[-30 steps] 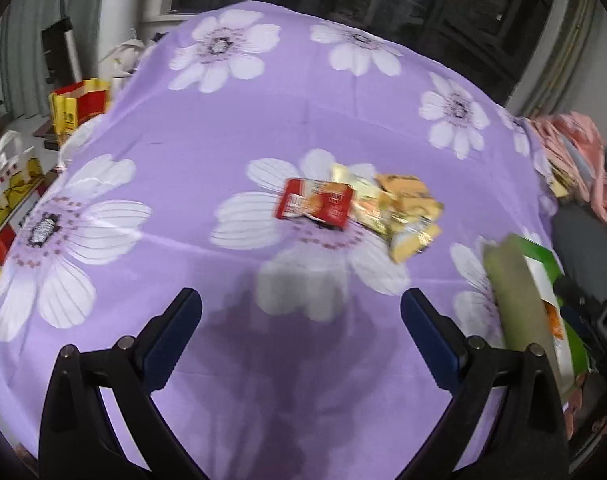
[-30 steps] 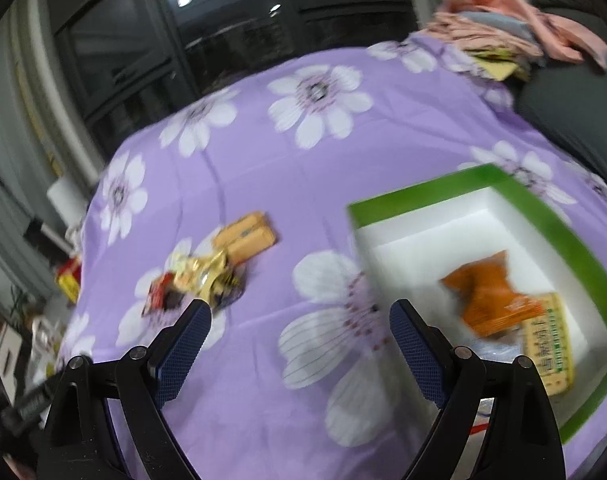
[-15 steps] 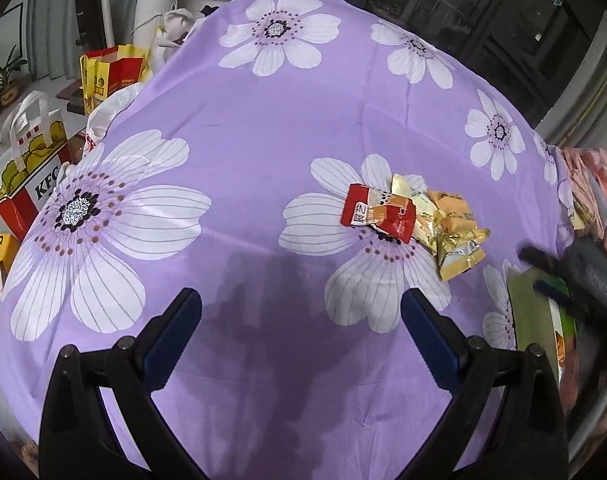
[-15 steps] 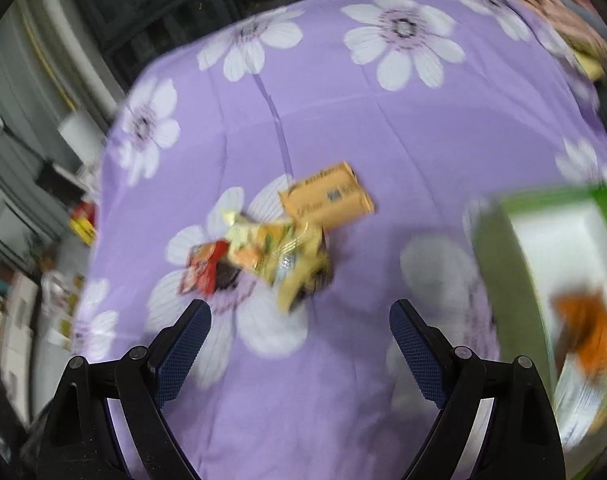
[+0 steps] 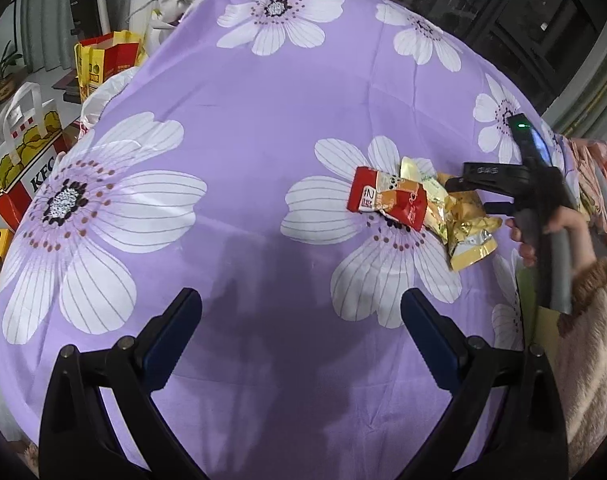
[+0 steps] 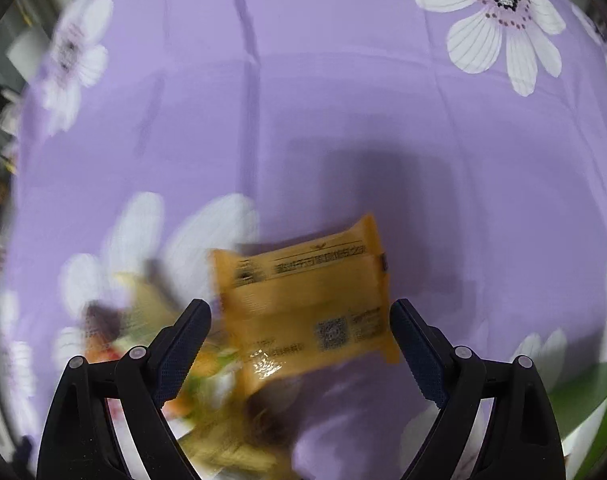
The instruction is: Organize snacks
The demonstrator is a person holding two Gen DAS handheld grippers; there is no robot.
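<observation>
Nearest to us, the left gripper hangs spread wide over bare purple flowered cloth with nothing between its fingers, much as a second ago. Beyond it lies the heap of snacks: a red packet overlapping gold packets on a white flower. The right gripper, which a second ago stood over the green-rimmed box, now reaches in above the far side of that heap, held by a hand in a fuzzy sleeve. From its own camera we see the right gripper spread wide, with an orange packet lying on the cloth between its fingers; whether they touch it we cannot tell. Only a green sliver of the box remains at the lower right.
</observation>
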